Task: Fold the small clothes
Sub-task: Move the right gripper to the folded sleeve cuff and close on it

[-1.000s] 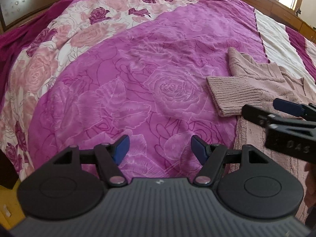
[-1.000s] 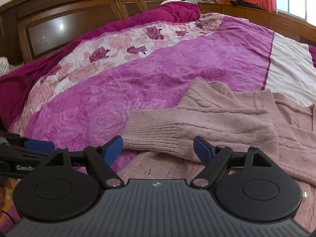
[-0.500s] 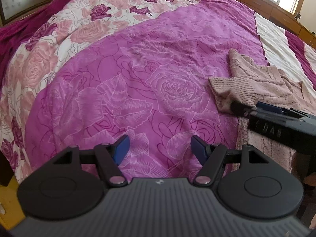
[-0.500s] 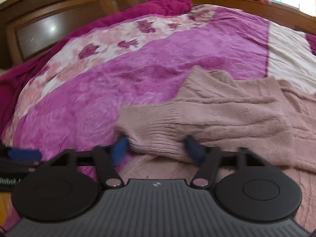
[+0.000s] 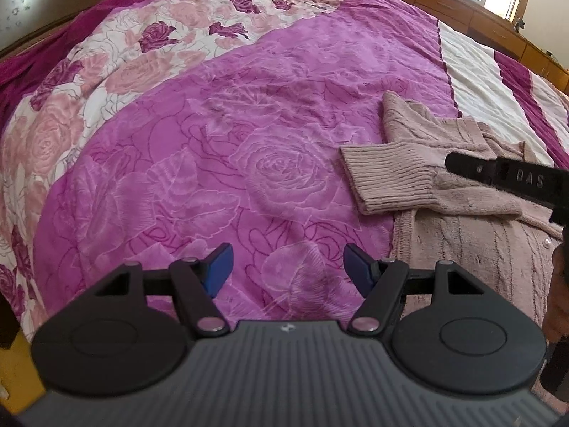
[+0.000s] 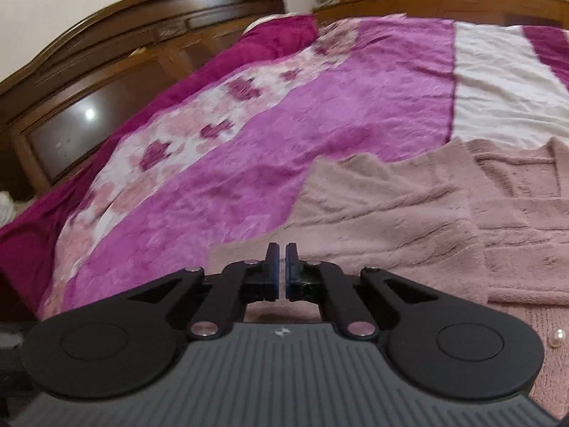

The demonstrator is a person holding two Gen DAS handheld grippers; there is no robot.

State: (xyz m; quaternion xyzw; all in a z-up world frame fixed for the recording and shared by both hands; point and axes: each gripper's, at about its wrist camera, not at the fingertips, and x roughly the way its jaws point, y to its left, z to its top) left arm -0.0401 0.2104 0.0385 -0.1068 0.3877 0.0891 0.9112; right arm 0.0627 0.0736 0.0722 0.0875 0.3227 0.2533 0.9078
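The sweater [image 5: 462, 163] lies flat on the bed [image 5: 213, 142], sleeve [image 5: 391, 181] folded across it, cuff pointing left. The right gripper [image 6: 283, 267] has just closed, pinching the sleeve behind the cuff. The left gripper [image 5: 286, 270] hangs open and empty over bare cover, farther off.

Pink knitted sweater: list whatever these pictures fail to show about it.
- Right wrist view: whether the black right gripper, jaws just closed, pinches the pink knitted sweater; its blue pads hide the contact.
- Left wrist view: the sweater's far side, cut off by the frame edge and that gripper.
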